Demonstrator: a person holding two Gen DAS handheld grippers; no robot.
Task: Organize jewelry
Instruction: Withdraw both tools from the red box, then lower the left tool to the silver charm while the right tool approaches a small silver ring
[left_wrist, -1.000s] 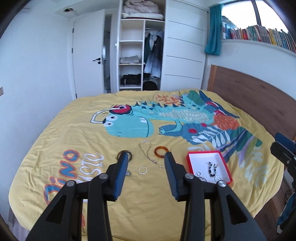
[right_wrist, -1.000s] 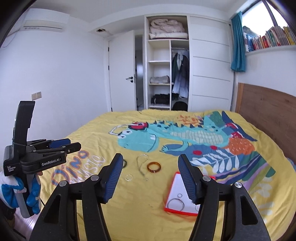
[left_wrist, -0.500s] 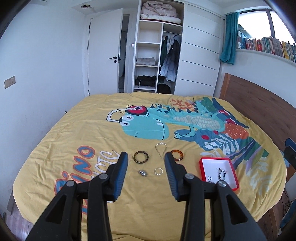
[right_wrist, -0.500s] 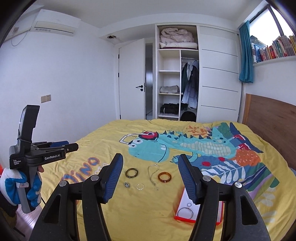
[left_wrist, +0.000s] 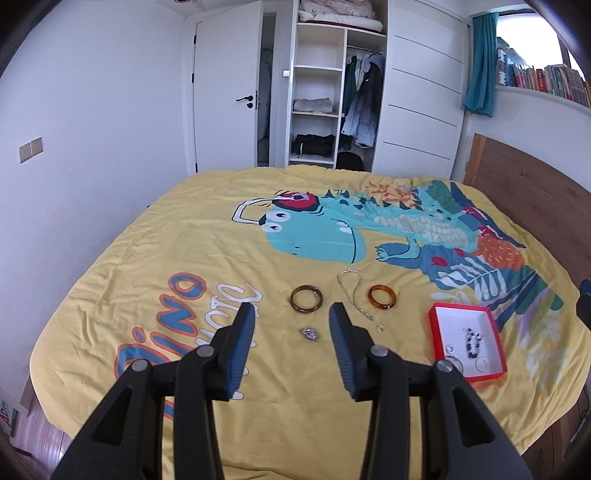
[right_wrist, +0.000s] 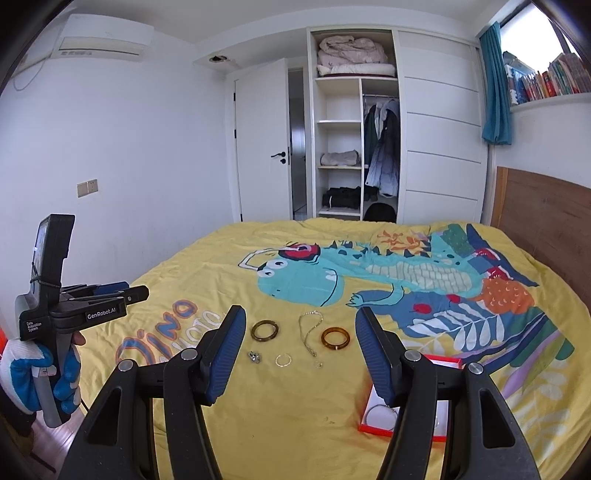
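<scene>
Both your left gripper (left_wrist: 291, 314) and right gripper (right_wrist: 300, 317) hang empty, jaws apart, above the yellow bedspread (left_wrist: 207, 266). Beyond them lie a silver charm (left_wrist: 309, 333), small hoop (right_wrist: 283, 359), dark bangle (left_wrist: 306, 298), chain (left_wrist: 352, 293) and amber bangle (left_wrist: 382, 296); to their right sits the red box (left_wrist: 441, 341), rings and beads inside.
</scene>
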